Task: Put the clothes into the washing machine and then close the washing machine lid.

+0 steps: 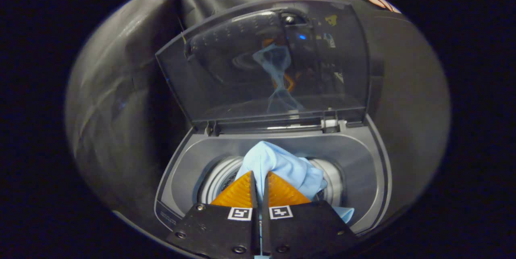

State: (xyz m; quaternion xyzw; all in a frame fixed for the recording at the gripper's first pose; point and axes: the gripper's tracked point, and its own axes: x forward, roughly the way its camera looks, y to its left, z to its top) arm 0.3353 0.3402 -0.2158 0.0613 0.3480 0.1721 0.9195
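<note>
Washing machine: a grey plastic top-loading washing machine (363, 158) stands against the black cloth wall, its top opening facing up toward the gripper.

Lid: the dark, see-through, smoked-plastic lid (242, 73) stands raised at the back of the opening, hinged along the rear rim and tilted slightly backward. Its glossy surface carries a faint reflection of the pale cloth.

Drum: the light grey ribbed round drum (219, 176) sits under the opening; its rim shows to either side of the cloth.

Clothes: a light blue, soft, crumpled cloth garment (282, 164) is bunched directly above the drum mouth. The bulk of it rises just ahead of the fingertips and drapes to the right of the fingers, with a corner trailing over the front right part of the machine's top rim. A thin strip of the same cloth runs down the narrow gap between the fingers.

Gripper: the hand-held two-finger gripper (258, 178) is positioned over the front of the opening. The fingers are drawn together, almost touching, and clamp the garment between them.
</note>
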